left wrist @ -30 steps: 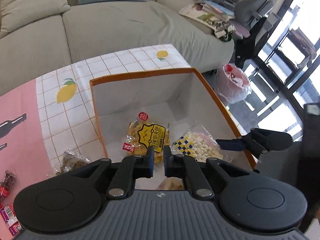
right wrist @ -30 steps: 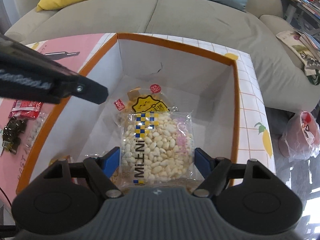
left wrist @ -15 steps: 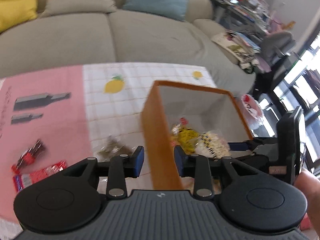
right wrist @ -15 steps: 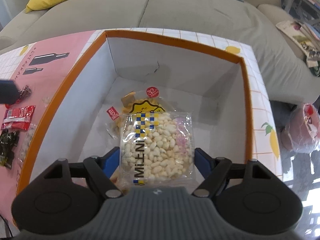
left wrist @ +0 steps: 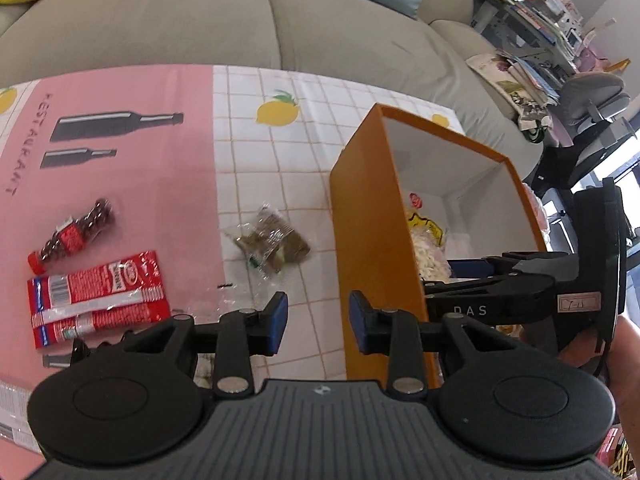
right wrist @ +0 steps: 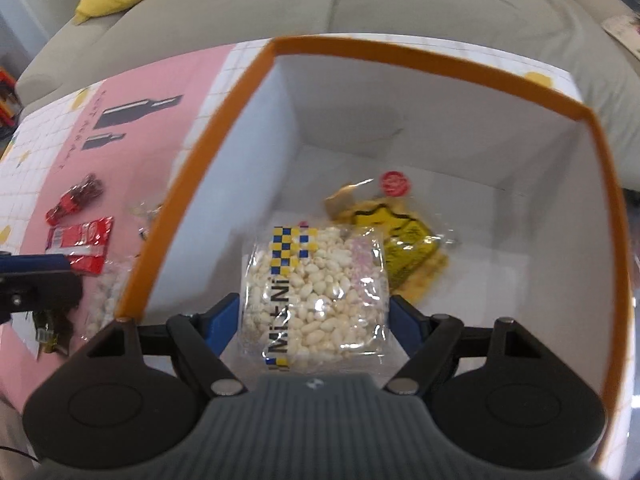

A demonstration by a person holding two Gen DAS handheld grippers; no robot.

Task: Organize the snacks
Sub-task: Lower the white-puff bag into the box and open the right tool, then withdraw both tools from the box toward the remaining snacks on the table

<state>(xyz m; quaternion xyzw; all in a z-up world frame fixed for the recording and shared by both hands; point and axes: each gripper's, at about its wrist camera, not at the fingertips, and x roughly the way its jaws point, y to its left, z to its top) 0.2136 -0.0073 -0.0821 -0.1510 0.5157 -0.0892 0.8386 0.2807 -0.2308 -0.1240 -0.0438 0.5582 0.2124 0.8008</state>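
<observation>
1. A grey sofa [left wrist: 280,20] ran behind a table covered by a pink and lemon-print cloth [left wrist: 248,152], and an orange box [left wrist: 372,240] stood on it at about 3 o'clock in the left wrist view.
2. A second earlier the left gripper [left wrist: 316,318] had been clenched above the box's inside; now it had swung out over the cloth, its jaws parted and empty.
3. That put it facing the loose snacks: a clear packet of dark pieces [left wrist: 276,244] at 12 o'clock from its fingers, red wrappers [left wrist: 96,292] and a dark-berry bag [left wrist: 76,232] at 9 to 10 o'clock.
4. The right gripper [right wrist: 314,322] kept grasping the puffed-grain bag [right wrist: 316,292], now lower inside the box, beside the yellow packet [right wrist: 404,240] at 1 o'clock.
5. I judged one snack nearly delivered and the left hand set for its next pick.
</observation>
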